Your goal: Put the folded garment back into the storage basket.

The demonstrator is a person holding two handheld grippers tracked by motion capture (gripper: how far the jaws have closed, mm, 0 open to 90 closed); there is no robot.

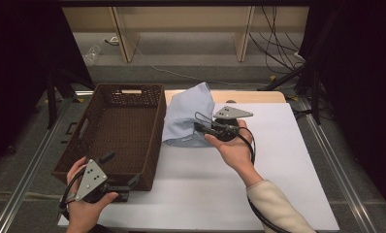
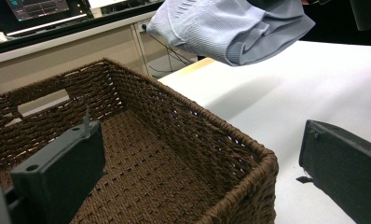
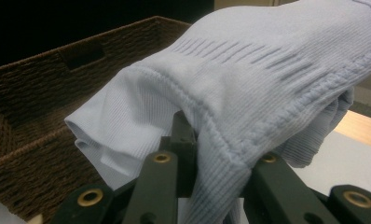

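Clearly the move ahead turns on one relation: the wicker basket [image 1: 116, 133] lies to the left of the right gripper [image 1: 208, 130], just across the table's white surface [image 1: 259, 184], and its near long wall stands close beside the load. The right gripper's jaws are pinched tight on a pale blue knitted garment [image 1: 186, 116], which hangs bunched and lifted off the table; in the right gripper view the ribbed cloth [image 3: 249, 88] drapes over the jaws with the basket's dark weave behind it. The bundle sits just beside the basket's right rim, near its far end, not yet over the opening. The basket's long axis runs away from the person, so a short sideways carry to the left would likely bring the cloth over the interior, which looks empty.

The left gripper [image 1: 114, 189] rests at the basket's near right corner, its jaws standing wide apart with nothing between the pads; in the left gripper view one jaw lies inside the basket [image 2: 141, 154] and the other outside it over the table, so they straddle the wall. It seems placed to steady the basket. The right hand [image 1: 234, 148] is plainly the nearer one to the garment. Nothing stands between cloth and basket except the rim itself, which the hanging folds would need to pass over; a trailing edge could catch on it.
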